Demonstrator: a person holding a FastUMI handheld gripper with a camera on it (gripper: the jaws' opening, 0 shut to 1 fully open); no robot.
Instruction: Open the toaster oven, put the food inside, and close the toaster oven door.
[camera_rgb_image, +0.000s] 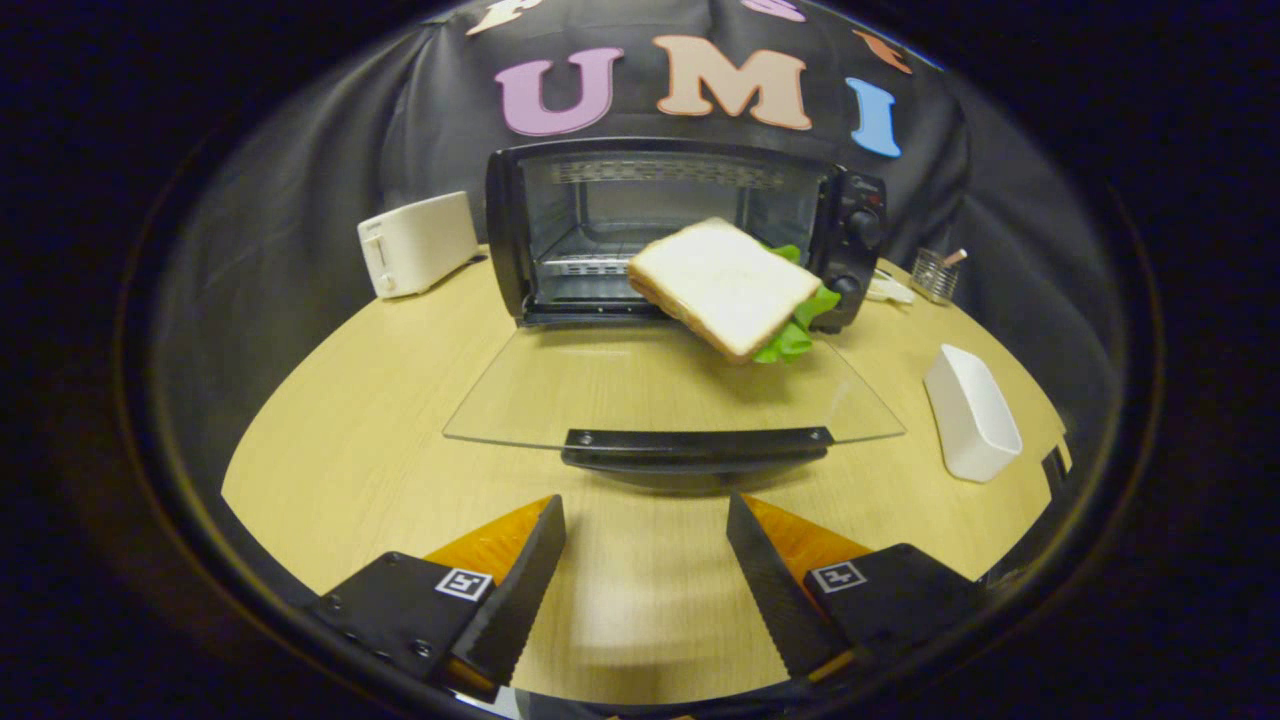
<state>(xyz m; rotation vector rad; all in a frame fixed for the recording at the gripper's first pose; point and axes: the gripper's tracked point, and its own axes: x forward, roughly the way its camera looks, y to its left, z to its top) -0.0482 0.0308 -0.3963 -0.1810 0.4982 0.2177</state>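
Note:
The black toaster oven (505, 240) stands at the back of the round wooden table (340, 450). Its glass door (590, 390) is folded down flat toward me, and the black handle (695, 445) lies just ahead of my fingers. A sandwich (720, 285) of white bread with green lettuce sits tilted at the right side of the oven's mouth, partly over the door's hinge edge. The wire rack (585, 265) inside is bare. My gripper (645, 505) hangs over the table in front of the handle, open, with nothing between its fingers.
A white pop-up toaster (415, 243) stands left of the oven. A white rectangular dish (970, 410) lies to the right of the door near the table's edge. A small wire holder (935, 275) and a white item (888, 290) sit behind it.

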